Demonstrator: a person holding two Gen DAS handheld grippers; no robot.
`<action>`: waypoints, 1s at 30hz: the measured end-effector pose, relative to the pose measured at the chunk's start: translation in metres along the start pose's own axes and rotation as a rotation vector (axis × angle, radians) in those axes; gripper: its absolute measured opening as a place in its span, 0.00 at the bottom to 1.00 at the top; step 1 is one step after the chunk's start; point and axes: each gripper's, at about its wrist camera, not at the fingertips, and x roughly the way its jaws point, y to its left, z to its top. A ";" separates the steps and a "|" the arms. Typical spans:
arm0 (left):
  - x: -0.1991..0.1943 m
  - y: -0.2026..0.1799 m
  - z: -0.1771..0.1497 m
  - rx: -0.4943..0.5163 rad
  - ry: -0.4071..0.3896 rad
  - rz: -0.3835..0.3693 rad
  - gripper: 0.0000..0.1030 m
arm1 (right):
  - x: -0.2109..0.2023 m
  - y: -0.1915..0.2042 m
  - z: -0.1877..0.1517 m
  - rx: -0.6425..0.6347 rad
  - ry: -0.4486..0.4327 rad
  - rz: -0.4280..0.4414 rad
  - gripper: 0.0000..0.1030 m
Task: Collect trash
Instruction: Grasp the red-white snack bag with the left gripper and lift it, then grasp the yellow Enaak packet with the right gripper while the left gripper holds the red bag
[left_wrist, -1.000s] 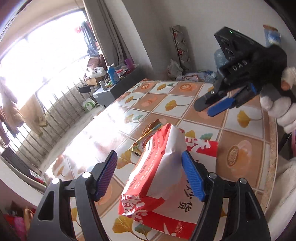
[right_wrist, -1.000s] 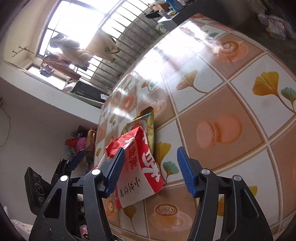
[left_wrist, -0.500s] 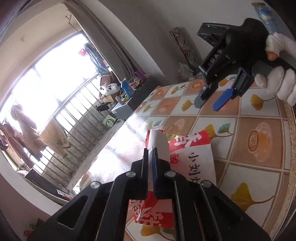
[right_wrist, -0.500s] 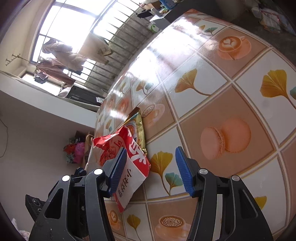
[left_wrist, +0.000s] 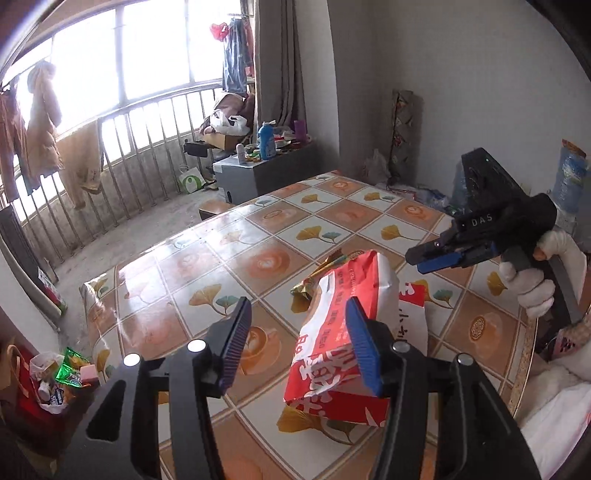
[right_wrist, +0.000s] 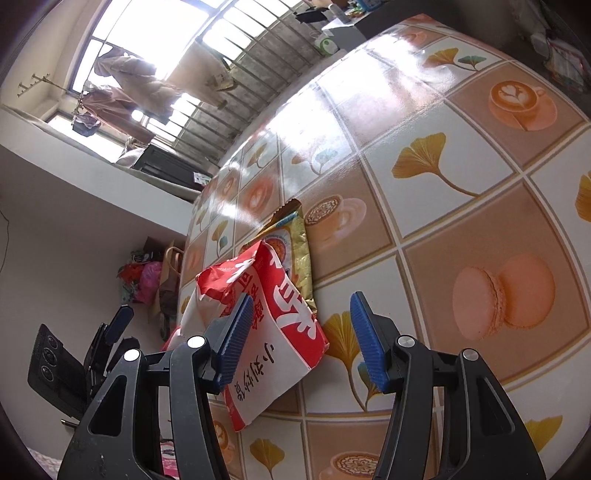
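Observation:
A red and white paper bag (left_wrist: 343, 325) stands crumpled on the tiled table (left_wrist: 229, 266), with a gold snack wrapper (left_wrist: 314, 280) lying behind it. My left gripper (left_wrist: 299, 343) is open; the bag sits just past its right finger, not gripped. The bag (right_wrist: 266, 314) and the gold wrapper (right_wrist: 295, 247) also show in the right wrist view. My right gripper (right_wrist: 301, 339) is open and empty just above the bag's near end. The right gripper also shows in the left wrist view (left_wrist: 436, 258), hovering beyond the bag.
A red bin (left_wrist: 33, 391) with mixed trash sits on the floor left of the table. A grey cabinet (left_wrist: 255, 173) with bottles stands by the railed window. Bags and bottles lie along the far wall (left_wrist: 424, 192). The table's edge (left_wrist: 524, 362) runs at right.
My left gripper was shut on the bag's top half a second ago; it is now open and drawn back, and the bag stands free. The right gripper has moved a little closer to the bag.

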 end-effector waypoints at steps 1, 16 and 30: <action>0.001 -0.007 -0.006 0.044 0.019 -0.007 0.56 | 0.000 -0.002 0.000 0.007 0.001 0.000 0.52; 0.063 -0.051 -0.038 0.284 0.099 0.136 0.58 | -0.003 -0.007 0.000 0.019 0.008 -0.004 0.52; 0.042 -0.001 -0.018 0.015 0.034 0.185 0.15 | -0.013 -0.014 0.000 0.055 -0.032 0.027 0.51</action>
